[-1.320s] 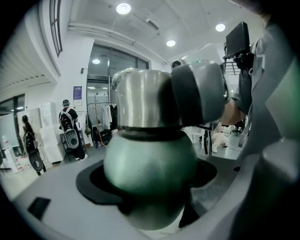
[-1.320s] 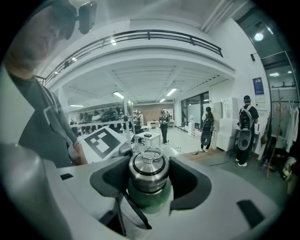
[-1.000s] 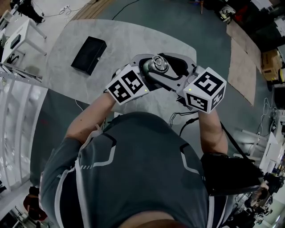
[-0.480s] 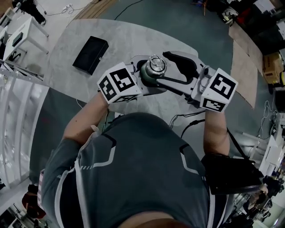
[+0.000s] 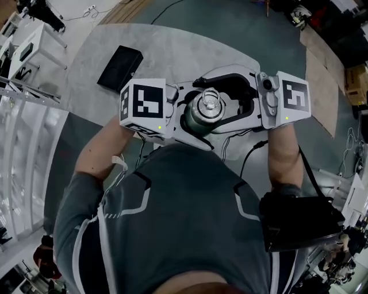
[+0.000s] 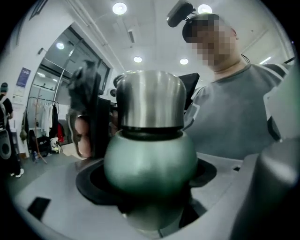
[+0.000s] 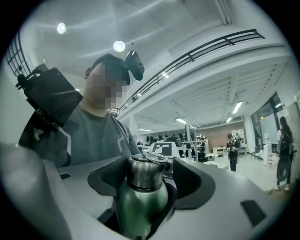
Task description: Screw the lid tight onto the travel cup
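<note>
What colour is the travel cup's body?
Green travel cup body, silver lid; clearest in the right gripper view.

Dim head view, glaring ceiling lights (image 6: pixel 119 8), fisheye-warped edges, close travel cup (image 6: pixel 150 159) blurred

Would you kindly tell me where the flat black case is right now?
In the head view, the flat black case lies on the left part of the pale tabletop, up and left of the travel cup.

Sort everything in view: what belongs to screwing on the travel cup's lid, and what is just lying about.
Job: travel cup; its lid; left claw, gripping the cup; right claw, jaws just opened, apart round the lid.
Lying about: black case on the table; cardboard on the floor.
</note>
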A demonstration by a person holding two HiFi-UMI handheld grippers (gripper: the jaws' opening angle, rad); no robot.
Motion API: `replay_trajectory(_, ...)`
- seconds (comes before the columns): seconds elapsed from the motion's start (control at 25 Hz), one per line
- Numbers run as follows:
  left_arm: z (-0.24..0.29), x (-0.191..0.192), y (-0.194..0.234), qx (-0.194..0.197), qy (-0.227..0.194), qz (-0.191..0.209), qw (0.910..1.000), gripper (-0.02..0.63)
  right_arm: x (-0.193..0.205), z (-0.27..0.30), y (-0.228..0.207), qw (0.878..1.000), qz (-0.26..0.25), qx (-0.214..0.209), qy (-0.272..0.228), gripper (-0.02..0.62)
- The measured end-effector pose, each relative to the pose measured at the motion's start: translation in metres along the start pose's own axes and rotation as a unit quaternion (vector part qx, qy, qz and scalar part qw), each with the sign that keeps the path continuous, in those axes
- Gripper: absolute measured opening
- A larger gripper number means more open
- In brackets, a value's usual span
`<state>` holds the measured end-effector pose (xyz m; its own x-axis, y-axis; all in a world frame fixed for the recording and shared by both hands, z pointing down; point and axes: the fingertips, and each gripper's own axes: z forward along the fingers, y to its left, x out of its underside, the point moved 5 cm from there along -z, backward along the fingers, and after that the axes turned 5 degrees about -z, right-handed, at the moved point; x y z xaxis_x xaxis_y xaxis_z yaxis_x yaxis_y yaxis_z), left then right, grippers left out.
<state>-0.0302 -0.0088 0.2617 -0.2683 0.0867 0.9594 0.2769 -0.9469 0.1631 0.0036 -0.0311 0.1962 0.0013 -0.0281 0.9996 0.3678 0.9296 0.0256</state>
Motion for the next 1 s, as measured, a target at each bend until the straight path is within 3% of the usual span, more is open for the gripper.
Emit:
replay_trajectory(0.16,0.005,0.001,-0.001,0.013,0.004,-0.008,0.9999,0.403,0.006,-0.004,0.005,0.999,-0.027,-0.035,0.012,0.311)
replay_trajectory(0.32,0.004,0.004,0.007,-0.019,0.005,-0.016,0.9997,0.402,0.021,-0.019,0.0,0.997,-0.064,-0.038,0.021,0.29)
replay_trajectory(0.44,0.002,0.008,0.022,-0.061,0.001,-0.033,0.9976,0.402,0.01,-0.011,-0.012,0.998,-0.046,0.028,-0.02,0.288)
replay_trajectory(0.52,-0.003,0.014,0.041,-0.127,-0.004,-0.054,0.9904,0.402,0.015,-0.013,-0.025,0.993,-0.034,0.109,-0.018,0.287)
replay_trajectory(0.6,-0.011,0.027,0.064,-0.227,0.015,-0.063,0.9716,0.402,0.03,-0.018,-0.038,0.977,-0.025,0.211,0.007,0.284)
replay_trajectory(0.68,-0.015,0.041,0.081,-0.297,0.039,-0.068,0.9515,0.402,0.044,-0.02,-0.046,0.956,-0.012,0.292,0.025,0.284)
replay_trajectory(0.8,-0.014,0.051,0.09,-0.332,0.041,-0.084,0.9386,0.402,0.056,-0.023,-0.051,0.931,0.025,0.362,0.026,0.283)
replay_trajectory(0.88,-0.013,0.055,0.093,-0.342,0.045,-0.085,0.9348,0.402,0.06,-0.023,-0.051,0.923,0.037,0.382,0.031,0.284)
replay_trajectory(0.96,-0.013,0.056,0.093,-0.335,0.051,-0.078,0.9376,0.402,0.06,-0.023,-0.051,0.925,0.036,0.377,0.04,0.284)
replay_trajectory(1.0,-0.013,0.054,0.09,-0.318,0.05,-0.073,0.9439,0.402,0.059,-0.022,-0.05,0.931,0.029,0.36,0.044,0.284)
